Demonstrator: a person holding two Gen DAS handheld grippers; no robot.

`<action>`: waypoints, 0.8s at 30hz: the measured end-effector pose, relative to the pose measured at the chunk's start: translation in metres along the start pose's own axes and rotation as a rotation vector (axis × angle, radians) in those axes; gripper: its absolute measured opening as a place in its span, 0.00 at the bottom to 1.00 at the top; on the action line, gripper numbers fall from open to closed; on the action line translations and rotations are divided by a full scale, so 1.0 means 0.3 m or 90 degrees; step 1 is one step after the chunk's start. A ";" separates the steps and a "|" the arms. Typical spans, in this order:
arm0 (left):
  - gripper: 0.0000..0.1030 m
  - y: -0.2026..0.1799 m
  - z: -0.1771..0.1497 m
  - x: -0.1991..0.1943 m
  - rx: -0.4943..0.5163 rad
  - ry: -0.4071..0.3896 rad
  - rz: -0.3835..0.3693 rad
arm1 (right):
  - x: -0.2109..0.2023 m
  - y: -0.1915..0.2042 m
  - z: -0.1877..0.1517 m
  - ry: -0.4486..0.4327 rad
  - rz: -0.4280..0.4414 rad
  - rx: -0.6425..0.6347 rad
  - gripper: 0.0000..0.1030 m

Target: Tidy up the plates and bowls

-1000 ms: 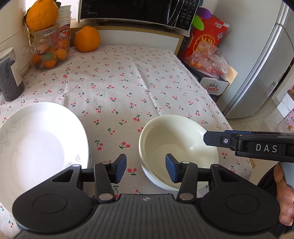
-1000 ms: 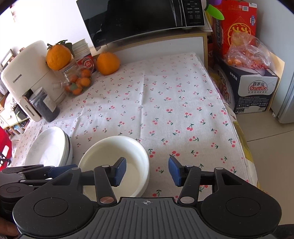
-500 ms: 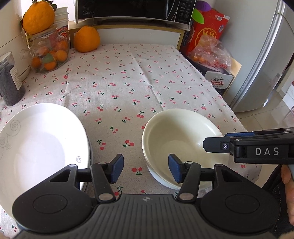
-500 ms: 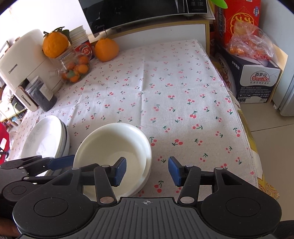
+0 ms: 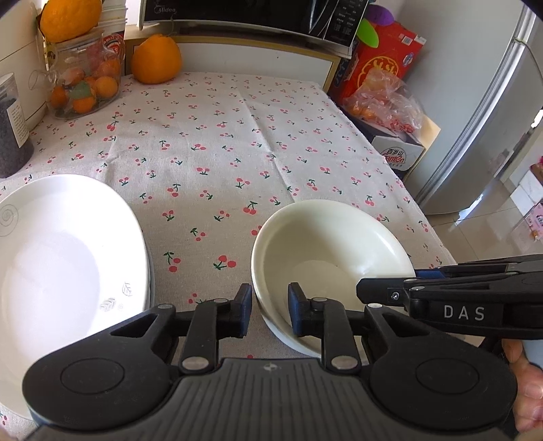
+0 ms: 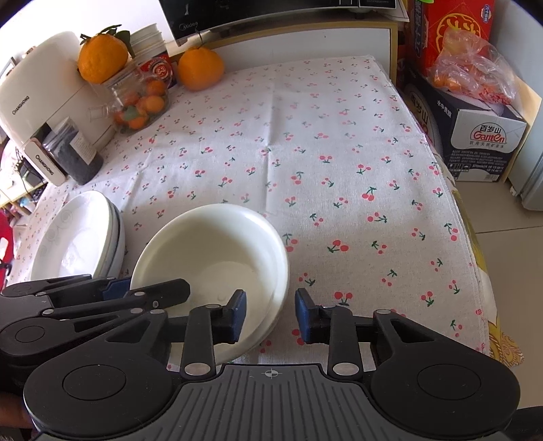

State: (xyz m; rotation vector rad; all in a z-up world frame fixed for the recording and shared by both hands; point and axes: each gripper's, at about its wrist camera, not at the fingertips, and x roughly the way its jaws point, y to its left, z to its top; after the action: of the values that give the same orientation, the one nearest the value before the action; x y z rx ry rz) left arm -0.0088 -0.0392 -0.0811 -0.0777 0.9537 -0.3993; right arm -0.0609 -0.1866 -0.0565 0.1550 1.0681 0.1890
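Roughly, fruit jar [image 5: 83, 86], dark canister [image 5: 10, 125] and microwave [image 5: 251, 15] lined the desk's [image 5: 217, 142] far edge, fridge [image 5: 488, 118] right. Stacked bowls [image 5: 325, 257] sat near the front, beside stacked plates [image 5: 57, 251]. Left tongs [image 5: 269, 313] and right tongs [image 6: 269, 315] had just been closing, each straddling the bowl rim, contact unclear.

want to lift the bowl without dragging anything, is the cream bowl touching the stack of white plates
Apart. The left wrist view shows a broad strip of cherry-print tablecloth lying bare between the cream bowl and the stack of white plates.

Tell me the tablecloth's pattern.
Small red cherries with green stems on the off-white tablecloth; clearest in the right wrist view.
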 end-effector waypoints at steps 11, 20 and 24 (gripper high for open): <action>0.18 -0.011 -0.009 -0.003 -0.010 -0.006 0.010 | -0.010 0.020 -0.005 -0.021 -0.019 -0.014 0.22; 0.18 -0.012 0.007 -0.059 -0.018 -0.049 0.009 | -0.060 0.045 0.010 -0.091 -0.020 -0.017 0.22; 0.18 -0.001 0.023 -0.104 -0.027 -0.081 0.008 | -0.094 0.063 0.022 -0.135 -0.009 -0.012 0.22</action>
State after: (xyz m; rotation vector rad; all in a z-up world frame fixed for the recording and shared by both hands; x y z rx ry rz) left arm -0.0193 -0.0287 -0.0529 -0.1335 0.8359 -0.3584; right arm -0.0698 -0.1749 -0.0252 0.1473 0.8558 0.1654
